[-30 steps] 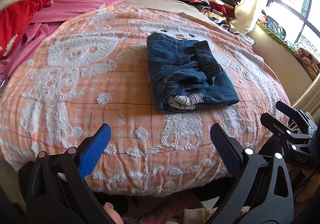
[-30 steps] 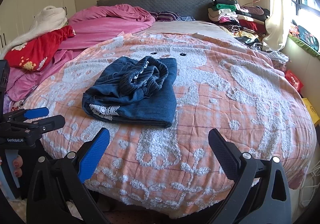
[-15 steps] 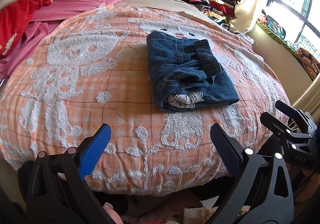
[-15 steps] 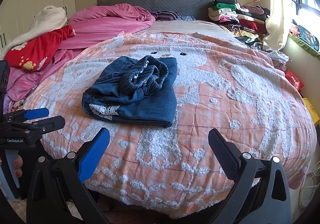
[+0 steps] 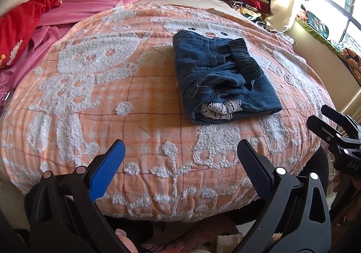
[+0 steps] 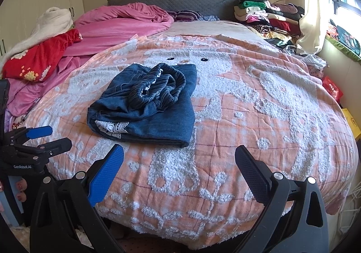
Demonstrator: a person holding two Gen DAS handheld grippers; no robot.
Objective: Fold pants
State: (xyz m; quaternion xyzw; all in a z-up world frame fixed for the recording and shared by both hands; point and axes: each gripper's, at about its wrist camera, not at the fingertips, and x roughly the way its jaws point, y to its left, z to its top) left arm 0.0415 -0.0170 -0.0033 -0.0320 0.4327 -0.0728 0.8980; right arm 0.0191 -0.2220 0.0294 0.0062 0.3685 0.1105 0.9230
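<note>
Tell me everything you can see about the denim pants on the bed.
The denim pants are dark blue jeans folded into a compact, slightly rumpled rectangle lying flat on the orange plaid blanket. A black gathered elastic waistband sits bunched on top, and white lace trim peeks from the near folded edge. Pale stitched seams show. Neither open gripper touches them.

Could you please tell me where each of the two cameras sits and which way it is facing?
Left wrist: on the left gripper at the bed's foot, facing the headboard; the right gripper shows at its right edge.
Right wrist: on the right gripper, same direction; the left gripper and a hand show at left.
Shared: folded pants on the orange blanket.
</note>
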